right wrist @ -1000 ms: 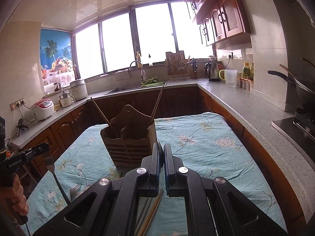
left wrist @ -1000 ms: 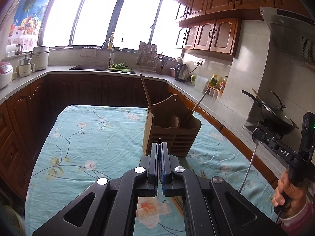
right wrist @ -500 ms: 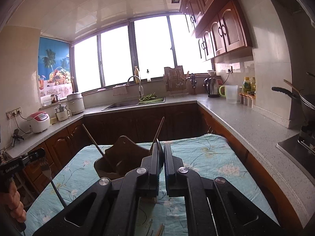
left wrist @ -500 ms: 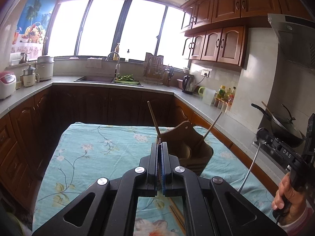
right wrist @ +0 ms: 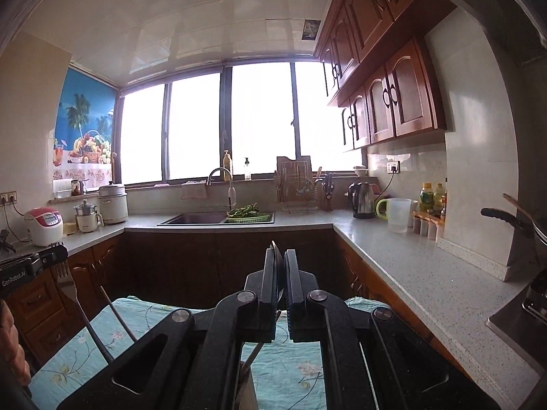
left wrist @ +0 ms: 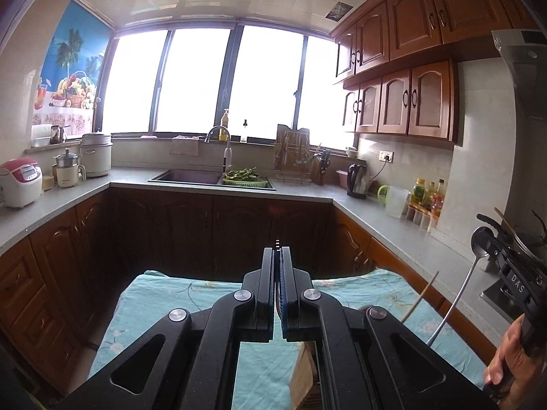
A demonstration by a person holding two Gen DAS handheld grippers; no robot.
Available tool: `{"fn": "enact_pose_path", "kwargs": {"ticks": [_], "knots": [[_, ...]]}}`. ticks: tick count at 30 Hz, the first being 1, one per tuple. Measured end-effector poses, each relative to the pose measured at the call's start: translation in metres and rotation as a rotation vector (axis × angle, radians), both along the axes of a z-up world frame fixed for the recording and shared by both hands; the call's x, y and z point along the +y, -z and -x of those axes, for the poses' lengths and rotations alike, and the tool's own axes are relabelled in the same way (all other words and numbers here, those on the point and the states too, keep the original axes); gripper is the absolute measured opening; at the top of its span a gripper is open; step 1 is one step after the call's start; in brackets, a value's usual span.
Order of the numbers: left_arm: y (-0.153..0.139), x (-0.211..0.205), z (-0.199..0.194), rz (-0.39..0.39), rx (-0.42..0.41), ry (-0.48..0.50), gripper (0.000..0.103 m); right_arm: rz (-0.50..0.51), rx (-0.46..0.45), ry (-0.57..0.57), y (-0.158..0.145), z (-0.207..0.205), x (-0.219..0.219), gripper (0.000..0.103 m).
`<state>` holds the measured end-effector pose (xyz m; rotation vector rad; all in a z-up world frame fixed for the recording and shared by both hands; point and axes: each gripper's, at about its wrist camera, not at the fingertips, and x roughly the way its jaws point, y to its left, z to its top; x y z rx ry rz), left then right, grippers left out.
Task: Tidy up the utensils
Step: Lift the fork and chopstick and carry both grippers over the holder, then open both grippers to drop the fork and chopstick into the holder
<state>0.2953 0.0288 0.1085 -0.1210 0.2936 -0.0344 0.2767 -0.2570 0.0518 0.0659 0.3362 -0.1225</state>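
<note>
Looking along the left hand-held gripper (left wrist: 277, 253): its two flat black jaws are pressed together, with the thin metal tines of a fork (right wrist: 65, 275) just showing at their tip. The right wrist view shows this same fork from the side. It is gripped near the tines, and its slim, shiny handle slants down toward the table (left wrist: 164, 294).

The right hand-held gripper (right wrist: 281, 256) is likewise clamped narrow on a spoon (left wrist: 478, 244). From its own camera the bowl is seen edge-on as a dark sliver between the jaws. In the left wrist view the bowl is rounded and polished, and a long, straight steel handle hangs below it. A person's right hand (left wrist: 512, 355) wraps the grip of that tool at the frame's lower right edge.

Both utensils are held in the air above the table, which is covered by a soft turquoise cloth printed with flowers and thin vine lines.

A wooden utensil holder (left wrist: 302, 372) stands on the cloth and is largely hidden under the gripper bodies. One pale, boxy corner shows, and a thin wooden chopstick (left wrist: 422, 299) leans up out of it.

Behind the table are dark wooden cabinets and a grey speckled counter.
</note>
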Motion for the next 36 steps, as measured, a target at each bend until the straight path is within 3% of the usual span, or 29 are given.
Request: {"fn": "enact_pose_path", "kwargs": {"ticks": [10, 20, 29, 36], "knots": [[0.054, -0.054, -0.037, -0.036, 0.013, -0.050, 0.000, 0.095, 0.019, 0.002, 0.046, -0.020, 0.022, 0.004], [0.088, -0.063, -0.048, -0.050, 0.053, 0.013, 0.000, 0.049, 0.078, -0.039, 0.072, -0.021, 0.018, 0.004], [0.078, -0.024, -0.043, 0.012, 0.082, 0.112, 0.002, -0.033, 0.174, -0.126, 0.086, -0.019, 0.012, 0.004], [0.075, -0.006, -0.053, -0.013, 0.110, 0.150, 0.003, -0.069, 0.223, -0.151, 0.095, -0.020, 0.009, 0.004]]}}
